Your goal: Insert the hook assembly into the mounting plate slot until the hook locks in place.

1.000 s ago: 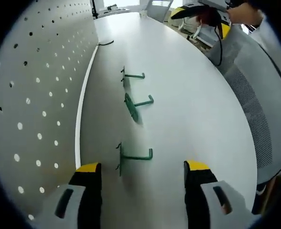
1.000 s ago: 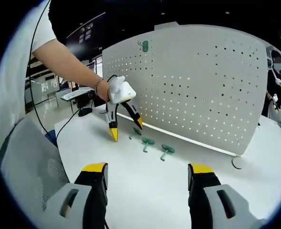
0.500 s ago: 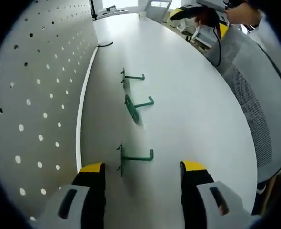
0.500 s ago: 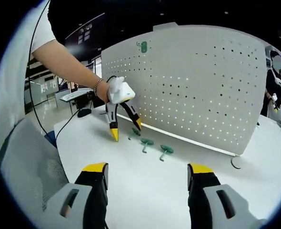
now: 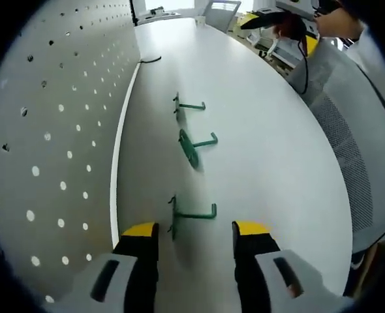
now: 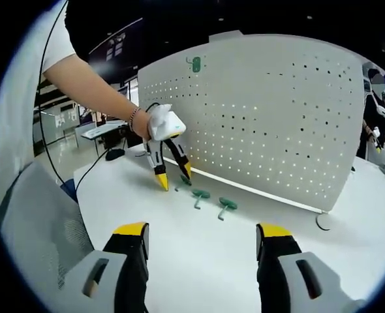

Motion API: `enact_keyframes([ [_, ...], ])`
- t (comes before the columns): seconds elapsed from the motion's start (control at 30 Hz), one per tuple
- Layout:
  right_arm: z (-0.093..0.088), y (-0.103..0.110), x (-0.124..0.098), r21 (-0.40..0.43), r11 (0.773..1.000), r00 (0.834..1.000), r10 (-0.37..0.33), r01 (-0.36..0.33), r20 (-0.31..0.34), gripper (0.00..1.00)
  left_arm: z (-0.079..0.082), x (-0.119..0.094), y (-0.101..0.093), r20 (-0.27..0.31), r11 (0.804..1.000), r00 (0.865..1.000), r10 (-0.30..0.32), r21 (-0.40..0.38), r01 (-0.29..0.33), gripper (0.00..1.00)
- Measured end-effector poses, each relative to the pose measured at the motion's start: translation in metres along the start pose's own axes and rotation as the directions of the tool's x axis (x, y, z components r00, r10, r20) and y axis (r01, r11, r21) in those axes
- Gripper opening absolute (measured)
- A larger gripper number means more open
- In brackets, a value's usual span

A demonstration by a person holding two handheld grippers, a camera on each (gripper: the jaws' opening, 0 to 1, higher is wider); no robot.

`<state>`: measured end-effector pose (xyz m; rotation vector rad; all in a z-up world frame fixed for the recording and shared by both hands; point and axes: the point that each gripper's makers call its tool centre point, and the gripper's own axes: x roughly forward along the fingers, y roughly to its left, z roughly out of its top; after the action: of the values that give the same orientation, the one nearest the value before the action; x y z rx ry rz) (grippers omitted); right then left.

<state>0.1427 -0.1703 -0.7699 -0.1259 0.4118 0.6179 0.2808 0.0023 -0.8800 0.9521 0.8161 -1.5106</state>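
On the white table (image 5: 271, 150) three green hooks lie in a row just in front of the upright white pegboard (image 6: 271, 111). Seen in the left gripper view, the nearest hook (image 5: 194, 214) rests on the table just ahead of the left tool (image 5: 196, 229), its small back plate toward the pegboard and its arm pointing away from it. The left tool's yellow-tipped jaws stand apart on either side of that hook and grip nothing; the hook is close to the tips, whether touching I cannot tell. Beyond it lie the middle hook (image 5: 194, 146), which has a round base, and the far hook (image 5: 189, 105), each apart from the others. A dark cable (image 5: 150, 60) lies on the table near the pegboard's foot.

From the right gripper view, a person's hand holds the left tool low over the table by the first hook at the pegboard's left end, jaws spread. The right tool (image 6: 202, 231) hangs well back from the hooks, its two jaws wide apart and holding nothing. High on the pegboard a green hook (image 6: 196, 63) already hangs. A grey mesh chair (image 6: 42, 222) stands at the table's edge.
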Motion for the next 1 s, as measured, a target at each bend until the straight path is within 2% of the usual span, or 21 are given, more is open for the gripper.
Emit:
enact_keyframes([
  [0.17,0.000,0.000,0.000,0.001,1.000,1.000,0.001,-0.001,-0.001,0.64,-0.001,-0.001,0.003,-0.004,1.000,1.000,0.009,-0.014,-0.009,0.37],
  [1.0,-0.001,0.000,0.001,0.003,1.000,1.000,0.002,-0.002,-0.004,0.62,0.000,-0.001,0.013,-0.002,0.996,0.998,0.059,-0.069,-0.059,0.18],
])
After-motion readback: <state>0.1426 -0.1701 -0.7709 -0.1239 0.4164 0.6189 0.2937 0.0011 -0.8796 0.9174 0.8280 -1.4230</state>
